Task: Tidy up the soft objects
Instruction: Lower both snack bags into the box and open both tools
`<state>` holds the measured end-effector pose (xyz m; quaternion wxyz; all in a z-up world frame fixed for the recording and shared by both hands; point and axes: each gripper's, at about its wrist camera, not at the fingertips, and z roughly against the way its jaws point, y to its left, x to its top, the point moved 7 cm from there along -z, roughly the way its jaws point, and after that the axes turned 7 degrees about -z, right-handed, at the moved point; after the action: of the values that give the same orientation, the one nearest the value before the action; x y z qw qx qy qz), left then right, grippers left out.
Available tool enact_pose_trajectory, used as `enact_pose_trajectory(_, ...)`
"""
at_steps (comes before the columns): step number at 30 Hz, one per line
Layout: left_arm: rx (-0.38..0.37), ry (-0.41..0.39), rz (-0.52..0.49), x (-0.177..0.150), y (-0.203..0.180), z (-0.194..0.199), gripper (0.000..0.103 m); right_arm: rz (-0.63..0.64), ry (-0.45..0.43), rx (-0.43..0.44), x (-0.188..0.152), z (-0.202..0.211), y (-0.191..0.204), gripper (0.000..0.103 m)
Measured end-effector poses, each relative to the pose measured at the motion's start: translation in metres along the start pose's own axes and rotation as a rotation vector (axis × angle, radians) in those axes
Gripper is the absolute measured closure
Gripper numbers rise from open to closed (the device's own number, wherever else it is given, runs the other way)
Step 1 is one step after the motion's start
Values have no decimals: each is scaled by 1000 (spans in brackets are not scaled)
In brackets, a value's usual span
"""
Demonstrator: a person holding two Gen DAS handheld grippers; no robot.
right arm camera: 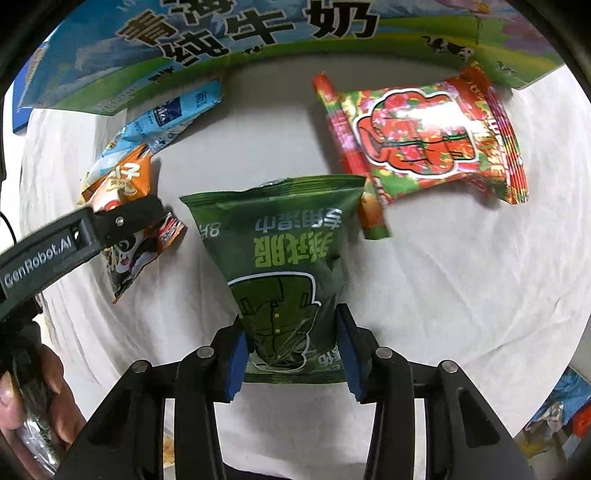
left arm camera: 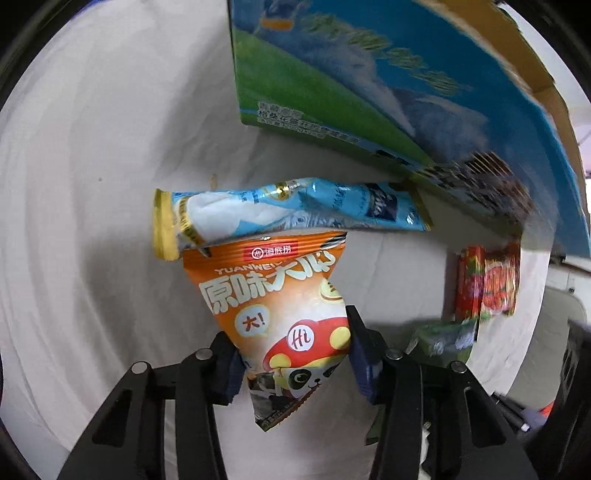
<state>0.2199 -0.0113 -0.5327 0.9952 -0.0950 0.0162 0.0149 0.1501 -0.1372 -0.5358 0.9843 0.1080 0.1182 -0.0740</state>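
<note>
My left gripper [left arm camera: 293, 354] is shut on an orange snack packet [left arm camera: 280, 299] with a panda print, held just above the white cloth. A light blue packet [left arm camera: 295, 210] lies right beyond it, touching its top edge. My right gripper [right arm camera: 291, 350] is shut on a green wet-wipe packet [right arm camera: 284, 258]. A red and green packet [right arm camera: 424, 140] lies beyond it to the right. In the right wrist view the left gripper [right arm camera: 122, 225] holds the orange packet [right arm camera: 129, 206] at the left, with the blue packet [right arm camera: 166, 118] behind it.
A large blue and green milk carton box [left arm camera: 388, 85] stands at the back of the white cloth [left arm camera: 92, 184]; it also shows in the right wrist view [right arm camera: 258, 33]. The red packet [left arm camera: 487, 284] and green packet [left arm camera: 447, 338] show at the right of the left wrist view.
</note>
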Motion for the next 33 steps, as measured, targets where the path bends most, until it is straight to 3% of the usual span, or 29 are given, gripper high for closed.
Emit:
enact_pose_trajectory(9, 29, -54, -95, -39, -44, 31, 59, 13, -30, 50, -12, 42, -16, 61)
enact_pose_trajectory(16, -38, -144, -139, -41, -72, 94, 59, 29, -116, 111, -9, 118, -22, 61)
enact_pose_trajectory(21, -90, -239, -183, -14, -82, 159, 59, 40, -225, 151, 9, 192, -12, 61)
enact_pose_trajectory(25, -97, -311, -229, 29, -91, 199, 59, 45, -316, 156, 38, 235, 0, 61)
enact_pose_trajectory(29, -79, -338, -250, 78, -93, 210, 59, 28, -372, 138, 86, 260, 6, 61)
enact_pose_trajectory(33, -66, -305, -244, 125, -89, 192, 59, 9, -368, 104, 128, 247, 16, 61)
